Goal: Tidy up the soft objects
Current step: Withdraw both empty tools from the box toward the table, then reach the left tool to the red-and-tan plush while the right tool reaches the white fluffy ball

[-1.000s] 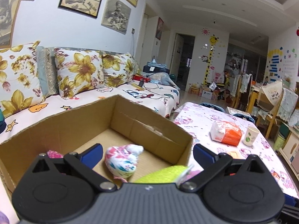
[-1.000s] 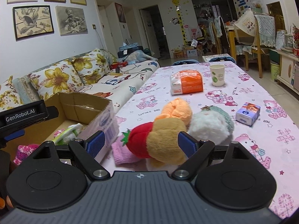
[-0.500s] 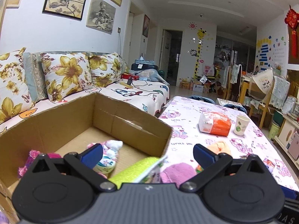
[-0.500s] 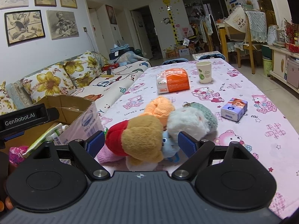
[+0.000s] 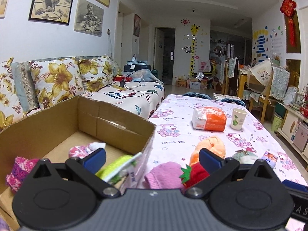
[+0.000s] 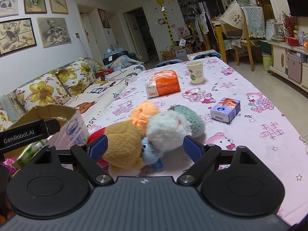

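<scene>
Left wrist view: the left gripper [image 5: 152, 156] hangs released, its blue pads wide apart and gripping nothing, above the spot where the brown cardboard box [image 5: 115, 119] meets the bench [image 5: 184, 134], which wears a pink cloth printed with teddy bears. Inside the box lie a pink-and-purple knitted piece [image 5: 18, 170] by the near left wall, a floral pink-and-white cloth bundle [image 5: 84, 150] mid-floor, and a lime-green knitted item [image 5: 113, 166] against the right wall. Just outside that wall, on the bench, a pink knitted hat [image 5: 163, 175] touches a red plush strawberry with a green leaf [image 5: 194, 173], with an orange knitted toy [image 5: 211, 146] behind it.

Right wrist view: the right gripper [image 6: 145, 148] is also released, its pads standing either side of the pile without pressing it. Between them sit a tan plush bear [image 6: 123, 146], a white fluffy plush [image 6: 165, 129] and a small light-blue toy [image 6: 150, 152], all touching; a grey-green fuzzy plush [image 6: 190, 115] leans on the white one. Toward the far edge of the bench stand an orange-and-white tissue pack [image 6: 163, 85] and a white paper cup with green dots [image 6: 195, 72], well apart from the pile. A small blue-and-white carton [image 6: 225, 109] lies near the right edge.
</scene>
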Action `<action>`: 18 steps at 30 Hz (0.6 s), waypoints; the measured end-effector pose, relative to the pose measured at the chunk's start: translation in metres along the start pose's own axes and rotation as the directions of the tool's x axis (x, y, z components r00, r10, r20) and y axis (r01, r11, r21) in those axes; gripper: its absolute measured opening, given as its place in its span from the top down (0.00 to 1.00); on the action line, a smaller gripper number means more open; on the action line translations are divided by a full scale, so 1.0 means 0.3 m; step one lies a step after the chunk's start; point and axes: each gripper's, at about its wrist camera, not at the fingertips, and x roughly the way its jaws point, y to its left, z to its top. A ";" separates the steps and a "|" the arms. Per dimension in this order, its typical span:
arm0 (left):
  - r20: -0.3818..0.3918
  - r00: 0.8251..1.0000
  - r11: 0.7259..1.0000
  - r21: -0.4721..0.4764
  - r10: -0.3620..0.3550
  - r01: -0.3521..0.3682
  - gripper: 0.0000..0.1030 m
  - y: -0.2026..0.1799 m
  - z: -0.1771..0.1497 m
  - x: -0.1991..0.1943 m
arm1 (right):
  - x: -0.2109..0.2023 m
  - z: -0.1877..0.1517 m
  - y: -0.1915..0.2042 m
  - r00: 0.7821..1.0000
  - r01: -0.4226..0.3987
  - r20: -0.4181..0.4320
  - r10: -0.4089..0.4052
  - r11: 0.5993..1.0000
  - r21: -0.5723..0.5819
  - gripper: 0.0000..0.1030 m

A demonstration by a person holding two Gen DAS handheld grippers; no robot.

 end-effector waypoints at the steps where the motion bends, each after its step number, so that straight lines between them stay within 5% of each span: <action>1: 0.000 1.000 1.000 0.005 0.000 0.000 0.01 -0.006 -0.001 0.001 | 0.001 0.001 -0.001 1.000 0.002 0.001 -0.002 1.000 0.003 0.00; 18: -0.025 0.998 0.996 0.073 -0.051 0.053 0.01 -0.097 -0.025 0.020 | 0.038 0.007 -0.001 0.998 0.062 0.005 -0.062 0.997 0.052 0.00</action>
